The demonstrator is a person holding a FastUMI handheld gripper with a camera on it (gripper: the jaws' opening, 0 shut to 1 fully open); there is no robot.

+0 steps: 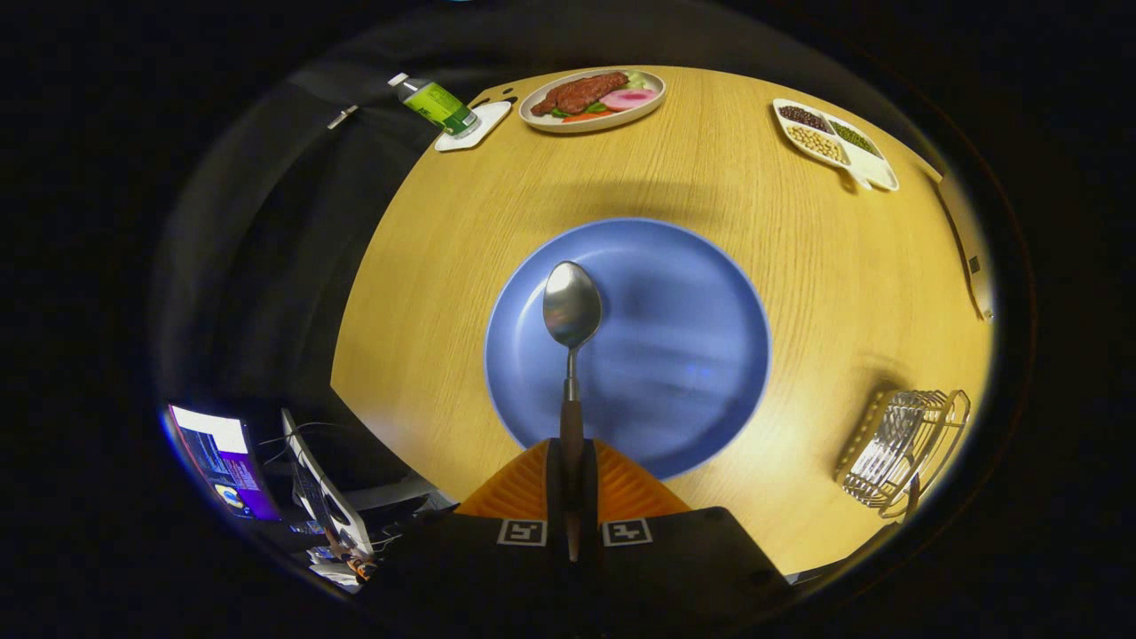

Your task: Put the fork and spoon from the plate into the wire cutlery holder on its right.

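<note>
Gripper view: the tongs are pressed together on the handle of the spoon, whose bowl stands out ahead of them over the blue plate. The plate looks bare. The wire holder sits on the bench to the right of the plate; something thin near its front edge may be the fork, though it is too small to tell. The step in hand appears to be carrying the spoon. Next, swing right and tip it into the holder. The tongs look steeply down over the plate.
</note>
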